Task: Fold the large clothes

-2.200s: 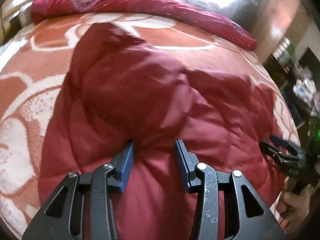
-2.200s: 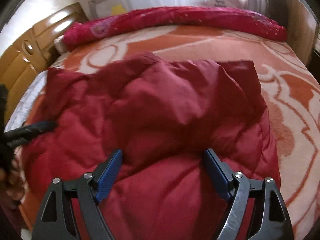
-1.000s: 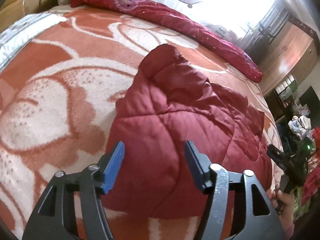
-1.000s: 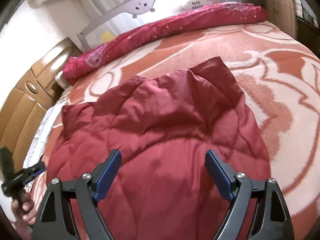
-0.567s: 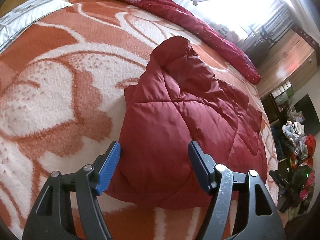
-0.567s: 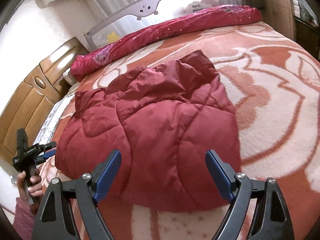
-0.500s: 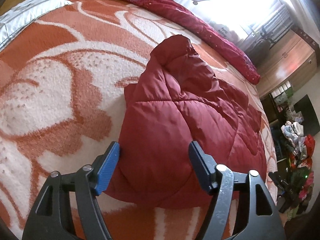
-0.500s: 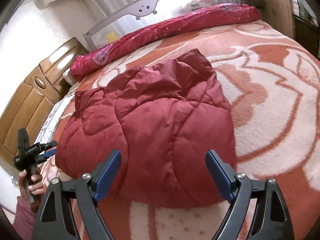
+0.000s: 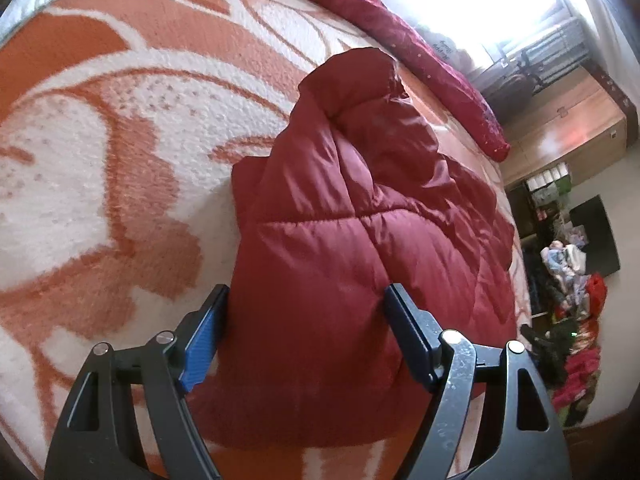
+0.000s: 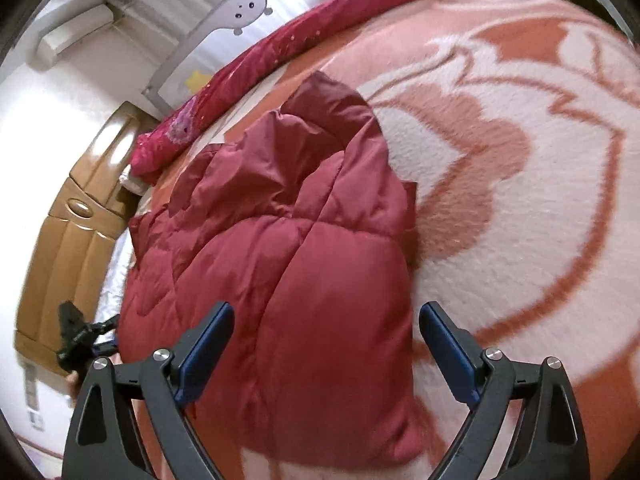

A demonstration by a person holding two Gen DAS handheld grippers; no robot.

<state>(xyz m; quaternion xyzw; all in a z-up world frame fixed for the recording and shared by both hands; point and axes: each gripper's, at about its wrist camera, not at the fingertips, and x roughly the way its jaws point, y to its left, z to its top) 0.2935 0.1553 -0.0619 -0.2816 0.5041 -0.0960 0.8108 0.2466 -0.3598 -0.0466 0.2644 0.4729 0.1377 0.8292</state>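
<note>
A dark red quilted puffer jacket lies bunched on the bed, its far end rising to a peak. My left gripper hovers over the jacket's near left corner. Its jaws are opening, the left blue pad sits at the jacket's edge, and the fabric between the pads is not pinched. In the right wrist view my right gripper straddles the near right corner of the jacket. Its jaws are opening wide and grip nothing. The left gripper shows small at the far left, held by a hand.
An orange and white flowered bedspread covers the bed. A rolled red blanket lies along the far side under a grey rail. A wooden headboard stands at the left. A wardrobe and piled clutter stand past the bed.
Both grippers have drawn back from the jacket's middle to its near corners and sunk lower. Their jaws stand wider than before. The jacket looks more bunched.
</note>
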